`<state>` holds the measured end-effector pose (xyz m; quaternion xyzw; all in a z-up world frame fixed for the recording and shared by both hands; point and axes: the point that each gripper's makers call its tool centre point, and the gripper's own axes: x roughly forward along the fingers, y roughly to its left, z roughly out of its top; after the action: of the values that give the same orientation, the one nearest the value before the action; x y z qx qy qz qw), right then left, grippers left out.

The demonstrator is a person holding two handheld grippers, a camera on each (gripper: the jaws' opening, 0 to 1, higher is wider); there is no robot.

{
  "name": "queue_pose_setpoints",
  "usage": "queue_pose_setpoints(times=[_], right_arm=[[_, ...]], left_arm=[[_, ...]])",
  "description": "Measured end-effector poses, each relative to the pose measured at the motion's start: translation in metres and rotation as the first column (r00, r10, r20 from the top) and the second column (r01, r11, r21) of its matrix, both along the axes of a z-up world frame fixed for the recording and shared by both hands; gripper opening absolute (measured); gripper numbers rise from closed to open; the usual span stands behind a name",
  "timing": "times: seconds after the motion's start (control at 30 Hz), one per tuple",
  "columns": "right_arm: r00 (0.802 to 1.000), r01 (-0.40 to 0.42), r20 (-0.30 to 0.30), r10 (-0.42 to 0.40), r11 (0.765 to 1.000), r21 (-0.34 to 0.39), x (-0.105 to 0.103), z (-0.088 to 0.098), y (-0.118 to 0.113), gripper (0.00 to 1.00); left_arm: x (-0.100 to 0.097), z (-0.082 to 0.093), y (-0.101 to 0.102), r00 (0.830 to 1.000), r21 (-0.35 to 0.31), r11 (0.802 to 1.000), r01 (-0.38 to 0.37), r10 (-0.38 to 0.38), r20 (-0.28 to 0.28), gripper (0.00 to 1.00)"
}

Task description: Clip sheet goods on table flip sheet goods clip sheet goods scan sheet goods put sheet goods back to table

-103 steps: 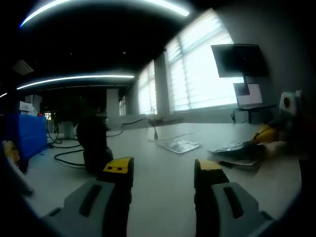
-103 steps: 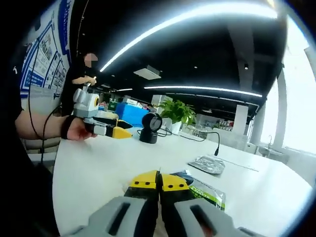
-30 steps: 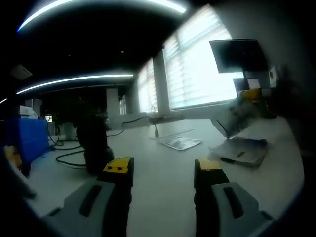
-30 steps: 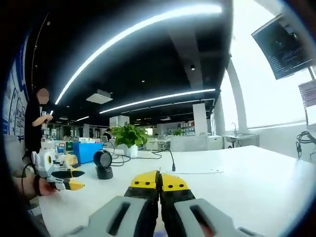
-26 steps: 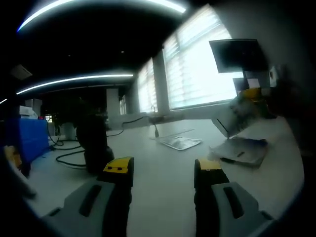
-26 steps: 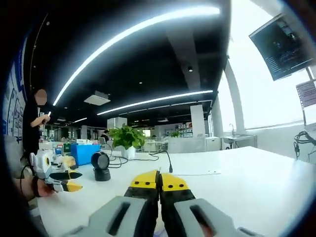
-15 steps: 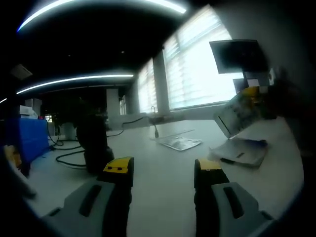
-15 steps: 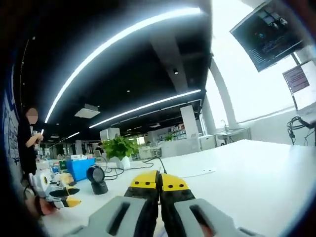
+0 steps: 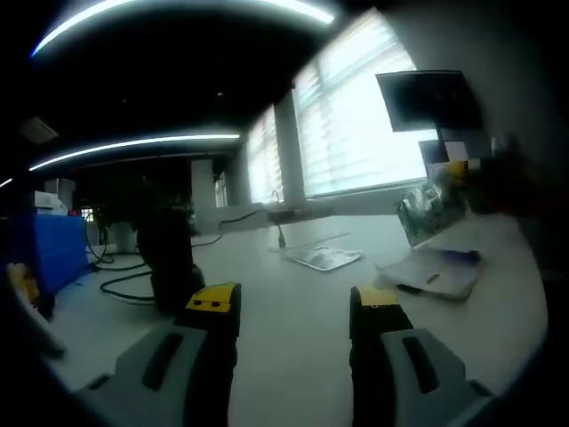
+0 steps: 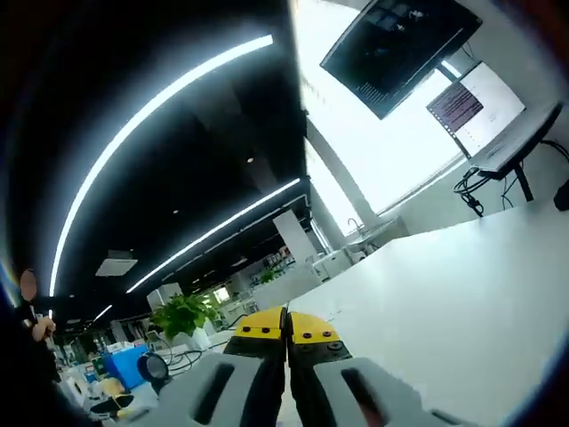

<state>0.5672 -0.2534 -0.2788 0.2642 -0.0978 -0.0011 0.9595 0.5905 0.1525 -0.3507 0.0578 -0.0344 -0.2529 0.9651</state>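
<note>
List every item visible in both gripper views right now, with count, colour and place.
table: one, white, spans both views.
held packet: one, silvery with print, lifted above the table at the right of the left gripper view, clipped by the right gripper.
flat packet: one, pale with a blue patch, lying on the table below the held packet.
foil packet: one, silver, flat at mid-table.
scanner: one, black, on the table left of centre.
blue box: one, far left.
monitor: one, dark, high by the windows.
plant: one, green, far end of the table.
left gripper: grey with yellow tips, jaws apart, low over the table.
</note>
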Motion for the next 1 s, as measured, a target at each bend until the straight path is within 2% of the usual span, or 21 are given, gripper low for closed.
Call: queue_pose_setpoints(times=[0.3, 0.63, 0.7, 0.8, 0.97, 1.0], right_arm=[[0.997, 0.08, -0.03, -0.078, 0.993, 0.089, -0.005, -0.021, -0.023, 0.0], [0.993, 0.111, -0.06, -0.1, 0.97, 0.215, -0.012, -0.046, -0.039, 0.0], [0.993, 0.113, -0.066, -0.101, 0.968, 0.222, -0.011, -0.049, -0.041, 0.0], [0.99, 0.133, -0.082, -0.114, 0.953, 0.272, -0.014, -0.059, -0.047, 0.0], [0.984, 0.173, -0.093, -0.152, 0.939, 0.296, -0.018, -0.062, -0.053, 0.0], [0.982, 0.188, -0.095, -0.166, 0.926, 0.327, -0.02, -0.065, -0.057, 0.0]], left_arm=[[0.0, 0.0, 0.0, 1.0, 0.001, 1.0, -0.001, 0.001, 0.0, 0.42], [0.0, 0.0, 0.0, 1.0, -0.001, 1.0, 0.0, 0.0, 0.001, 0.42], [0.0, 0.001, 0.0, 1.0, -0.002, 1.0, -0.001, 0.001, 0.001, 0.42], [0.0, 0.001, 0.001, 1.0, -0.004, 1.0, -0.001, 0.001, 0.002, 0.42], [-0.001, 0.001, 0.0, 1.0, -0.006, 1.0, 0.001, 0.0, 0.004, 0.42], [-0.001, 0.001, 0.0, 1.0, -0.007, 1.0, 0.001, -0.001, 0.004, 0.42]])
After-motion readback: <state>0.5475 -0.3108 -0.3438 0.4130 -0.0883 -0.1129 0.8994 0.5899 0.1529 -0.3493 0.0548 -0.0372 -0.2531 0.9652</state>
